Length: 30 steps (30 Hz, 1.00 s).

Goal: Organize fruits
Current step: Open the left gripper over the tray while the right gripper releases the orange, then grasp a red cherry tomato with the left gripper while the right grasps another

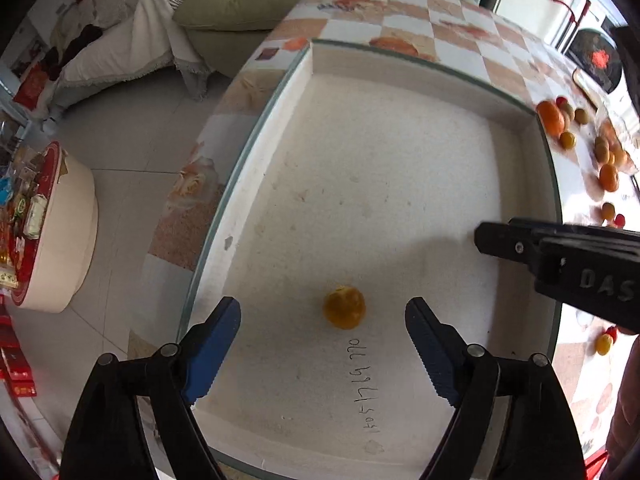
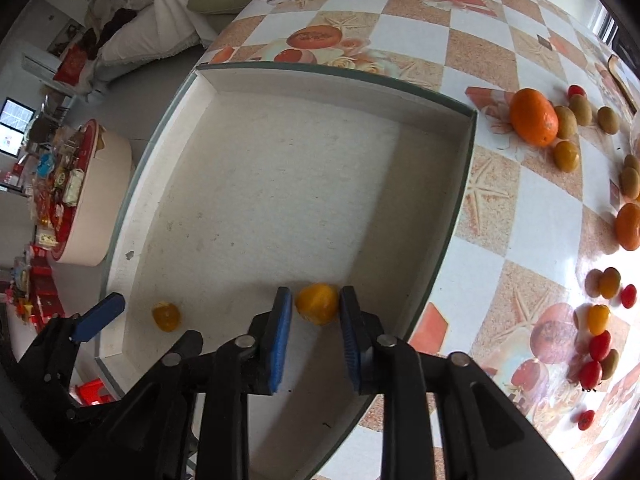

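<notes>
A white foam tray [image 1: 304, 92] lies on the tiled table. In the left wrist view a small yellow kumquat [image 1: 344, 306] rests on the tray floor, just ahead of my open left gripper [image 1: 323, 314], untouched by the fingers. In the right wrist view my right gripper [image 2: 315, 300] is over the tray and shut on a second yellow kumquat [image 2: 317, 303] at its fingertips. The first kumquat [image 2: 165, 316] lies to its left, by the left gripper's blue finger [image 2: 100, 316]. The right gripper's black body [image 1: 560, 260] enters the left wrist view from the right.
Loose fruit lies on the table right of the tray [image 2: 472, 128]: a big orange [image 2: 533, 117], brown-green small fruits [image 2: 580, 110], kumquats [image 2: 566, 155], red cherry tomatoes [image 2: 599, 345]. A round white stool [image 2: 100, 208] with snacks and a sofa [image 1: 228, 8] stand on the floor to the left.
</notes>
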Tool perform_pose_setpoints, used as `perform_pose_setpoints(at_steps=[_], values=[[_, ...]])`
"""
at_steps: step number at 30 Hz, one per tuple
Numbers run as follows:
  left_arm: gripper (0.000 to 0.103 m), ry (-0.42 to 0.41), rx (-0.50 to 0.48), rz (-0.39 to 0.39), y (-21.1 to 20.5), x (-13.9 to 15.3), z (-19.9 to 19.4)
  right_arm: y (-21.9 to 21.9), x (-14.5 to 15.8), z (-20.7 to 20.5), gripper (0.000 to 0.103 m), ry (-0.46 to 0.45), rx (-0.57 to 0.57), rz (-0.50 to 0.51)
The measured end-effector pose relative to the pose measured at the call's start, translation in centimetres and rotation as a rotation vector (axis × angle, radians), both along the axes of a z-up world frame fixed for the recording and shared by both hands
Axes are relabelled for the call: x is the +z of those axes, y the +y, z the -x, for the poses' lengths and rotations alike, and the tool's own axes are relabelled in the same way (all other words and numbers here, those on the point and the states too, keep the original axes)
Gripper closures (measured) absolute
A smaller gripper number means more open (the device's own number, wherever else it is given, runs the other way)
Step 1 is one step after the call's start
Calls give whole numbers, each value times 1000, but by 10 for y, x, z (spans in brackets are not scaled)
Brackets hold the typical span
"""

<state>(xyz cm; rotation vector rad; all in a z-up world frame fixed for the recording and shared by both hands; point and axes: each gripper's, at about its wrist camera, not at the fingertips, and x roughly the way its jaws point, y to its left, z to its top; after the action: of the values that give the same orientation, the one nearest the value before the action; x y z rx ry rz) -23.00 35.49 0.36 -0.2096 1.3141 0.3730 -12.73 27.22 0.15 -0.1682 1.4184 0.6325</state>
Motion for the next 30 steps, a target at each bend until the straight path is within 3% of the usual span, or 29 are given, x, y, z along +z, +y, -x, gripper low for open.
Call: perform_pose_setpoints(at_steps=[2, 6, 14, 22, 30], values=[[17, 8, 1, 2, 0, -1, -1, 0, 0, -1, 46, 1, -8, -13], [17, 11, -2, -7, -3, 2, -3, -3, 12, -4, 21, 8, -23, -105], [17, -1, -71, -25, -32, 19, -13, -49, 48, -15, 20, -53, -153, -171], [17, -59, -206, 6, -91, 46, -24, -156, 63, -19, 20, -98, -352, -65], [17, -81, -372, 61, -165, 62, -26, -254, 42, -1, 20, -60, -509, 54]])
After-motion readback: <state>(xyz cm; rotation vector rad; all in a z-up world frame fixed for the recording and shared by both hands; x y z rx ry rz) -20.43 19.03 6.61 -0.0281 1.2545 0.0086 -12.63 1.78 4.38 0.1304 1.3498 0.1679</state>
